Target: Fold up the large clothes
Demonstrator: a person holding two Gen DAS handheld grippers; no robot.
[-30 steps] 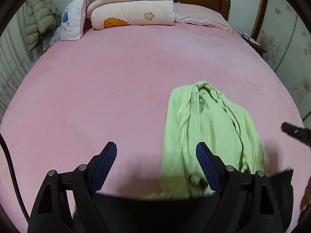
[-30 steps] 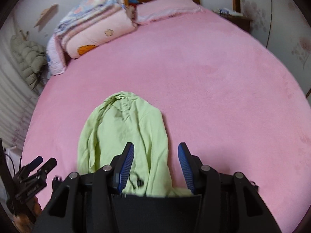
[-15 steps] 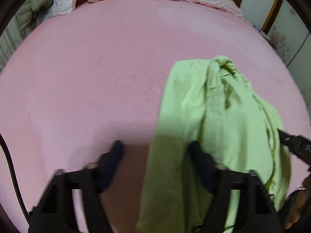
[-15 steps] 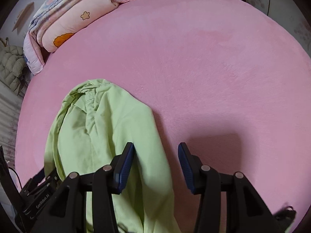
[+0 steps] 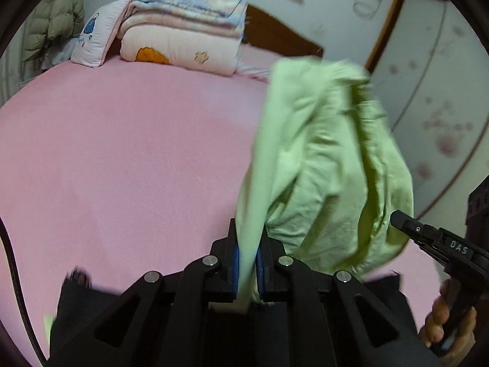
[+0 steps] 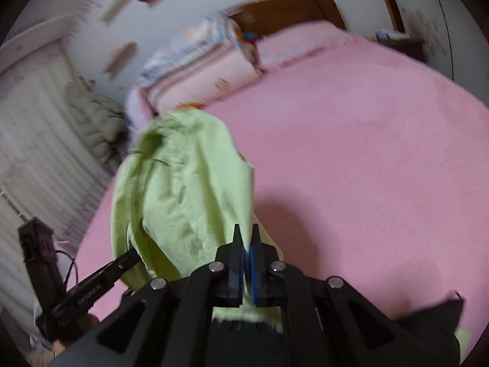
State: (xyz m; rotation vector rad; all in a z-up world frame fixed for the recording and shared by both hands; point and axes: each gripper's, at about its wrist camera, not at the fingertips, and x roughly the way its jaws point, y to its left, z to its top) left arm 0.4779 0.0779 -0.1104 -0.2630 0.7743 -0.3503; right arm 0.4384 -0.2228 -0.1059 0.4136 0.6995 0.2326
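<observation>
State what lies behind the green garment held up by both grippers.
Behind the green garment show the pink bed, folded quilts and wooden headboard. The cloth hides the bed directly behind it.

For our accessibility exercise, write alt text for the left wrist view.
The left gripper is clamped on a light green garment, lifted above a pink bed. The right gripper pinches its far side; folded quilts sit by the headboard.

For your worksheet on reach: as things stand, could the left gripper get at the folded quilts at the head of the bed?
Probably not. The left gripper is shut on the green garment, and the folded quilts lie across a wide stretch of pink bed.
</observation>
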